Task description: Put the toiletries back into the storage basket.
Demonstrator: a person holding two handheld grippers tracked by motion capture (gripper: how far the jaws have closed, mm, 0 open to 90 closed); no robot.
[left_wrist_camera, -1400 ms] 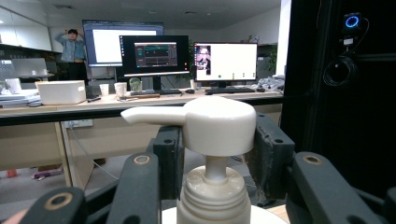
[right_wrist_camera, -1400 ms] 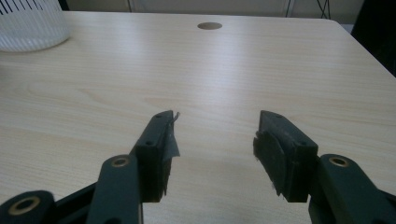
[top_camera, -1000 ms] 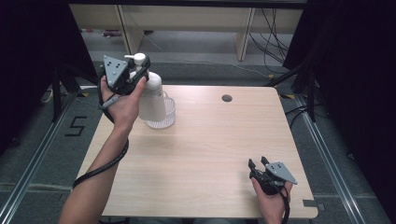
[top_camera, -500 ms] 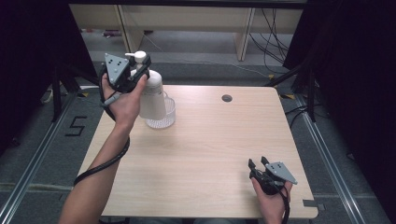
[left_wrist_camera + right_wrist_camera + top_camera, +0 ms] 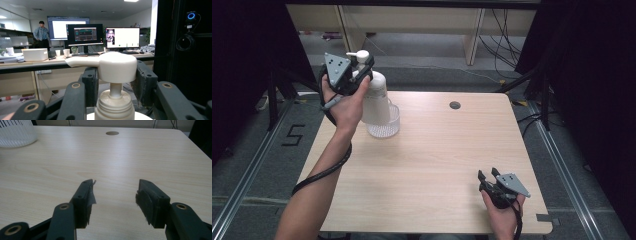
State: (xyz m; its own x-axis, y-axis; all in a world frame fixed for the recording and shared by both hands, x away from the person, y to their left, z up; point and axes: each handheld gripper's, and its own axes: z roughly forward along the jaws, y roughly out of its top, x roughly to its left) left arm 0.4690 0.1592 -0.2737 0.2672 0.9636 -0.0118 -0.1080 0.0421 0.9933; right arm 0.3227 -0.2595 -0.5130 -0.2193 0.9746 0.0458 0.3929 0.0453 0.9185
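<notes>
Two tools are in hand, one white pump bottle and one clear ribbed cup are on the scene, and the bench has one round grommet hole.

Nearest, at the lower right of the high view, the right tool (image 5: 488, 178) rests on the bench (image 5: 447, 165) in the person's right hand (image 5: 502, 212), its jaws standing wide apart with nothing between them. In the right gripper view the same open right tool (image 5: 115, 195) looks across bare wood toward the grommet hole (image 5: 112, 133) at the top centre, with the ribbed cup (image 5: 16, 132) at the upper left corner.

Farther off, at the upper left of the high view, the left tool (image 5: 361, 67) is held in the left hand (image 5: 344, 102) up at the top of the pump bottle (image 5: 374, 100). The bottle stands upright inside the clear cup (image 5: 384, 125), which sits on the bench near its far left edge. In the left gripper view the jaws of the left tool (image 5: 115, 80) sit on either side of the pump head (image 5: 112, 66), close against it, with the thin stem and ribbed collar below.

Against the frame half a second ago, the left tool has moved a little up and to the right onto the pump head; the bottle, cup and right tool lie as they did.

The grommet hole (image 5: 455, 105) lies beyond, toward the far edge.
</notes>
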